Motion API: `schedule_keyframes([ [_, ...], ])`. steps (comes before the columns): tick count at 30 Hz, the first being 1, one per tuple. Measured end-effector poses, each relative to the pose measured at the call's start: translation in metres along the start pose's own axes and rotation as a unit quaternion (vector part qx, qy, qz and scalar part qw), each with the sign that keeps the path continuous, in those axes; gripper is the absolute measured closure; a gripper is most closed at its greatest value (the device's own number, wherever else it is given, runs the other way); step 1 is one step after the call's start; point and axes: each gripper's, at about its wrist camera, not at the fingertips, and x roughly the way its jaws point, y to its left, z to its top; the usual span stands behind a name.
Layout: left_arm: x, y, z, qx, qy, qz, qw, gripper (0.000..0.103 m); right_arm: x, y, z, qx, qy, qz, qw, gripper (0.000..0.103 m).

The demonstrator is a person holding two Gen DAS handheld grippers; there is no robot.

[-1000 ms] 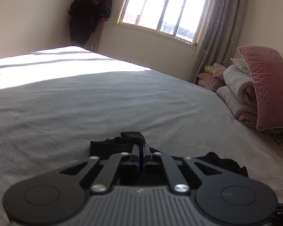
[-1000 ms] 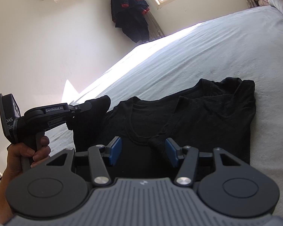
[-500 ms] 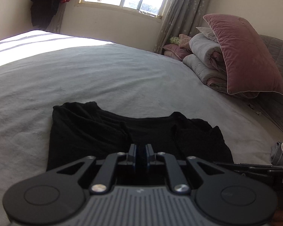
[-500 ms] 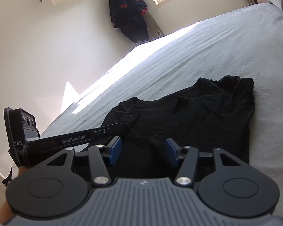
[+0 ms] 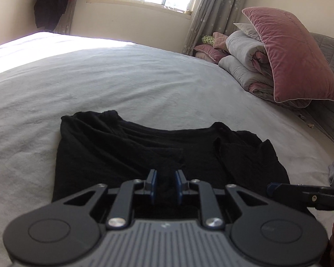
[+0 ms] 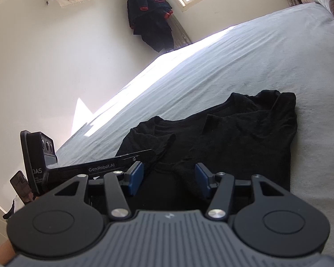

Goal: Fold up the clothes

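Both of my grippers are hovering over one black shirt [image 5: 144, 151] that is lying partly folded on the grey bed [image 5: 144, 84]. My left gripper [image 5: 165, 185] is gaping narrowly, holding nothing, cloth lying just beyond its fingers. My right gripper [image 6: 169, 179] is spreading wide, empty, with the shirt's near part lying between and ahead of its blue pads [image 6: 135, 178].

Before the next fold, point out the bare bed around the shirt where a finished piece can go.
Widest free patch: grey bedspread beyond the black shirt, toward the window. Another strip runs along the shirt's side in the right wrist view. Crowded: pink pillow and rolled quilts at the headboard, and the near edge under left gripper and right gripper.
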Motion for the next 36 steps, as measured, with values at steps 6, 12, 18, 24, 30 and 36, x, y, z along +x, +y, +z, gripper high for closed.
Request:
schedule_keyframes([
  [6, -0.047, -0.004, 0.000, 0.035, -0.035, -0.029, 0.9984, 0.061, 0.003, 0.014, -0.003, -0.057, 0.007, -0.023, 0.998, 0.047],
  [12, -0.066, -0.016, -0.019, 0.110, -0.037, -0.053, 0.9918, 0.058, 0.019, 0.039, -0.016, -0.169, 0.022, -0.088, 0.981, 0.047],
  [18, -0.049, -0.031, -0.043, 0.200, -0.003, -0.004, 0.9798, 0.058, 0.039, 0.052, -0.028, -0.246, 0.037, -0.149, 0.957, 0.055],
  [24, -0.044, -0.023, -0.040, 0.162, -0.008, -0.001, 0.9868, 0.090, 0.046, 0.059, -0.033, -0.279, 0.038, -0.170, 0.944, 0.089],
  [30, -0.050, -0.016, -0.032, 0.109, -0.050, -0.014, 0.9927, 0.099, 0.033, 0.057, -0.023, -0.244, 0.031, -0.141, 0.959, 0.094],
  [36, -0.046, -0.028, -0.035, 0.132, -0.038, -0.031, 0.9900, 0.098, 0.030, 0.060, -0.021, -0.236, 0.058, -0.119, 0.963, 0.094],
])
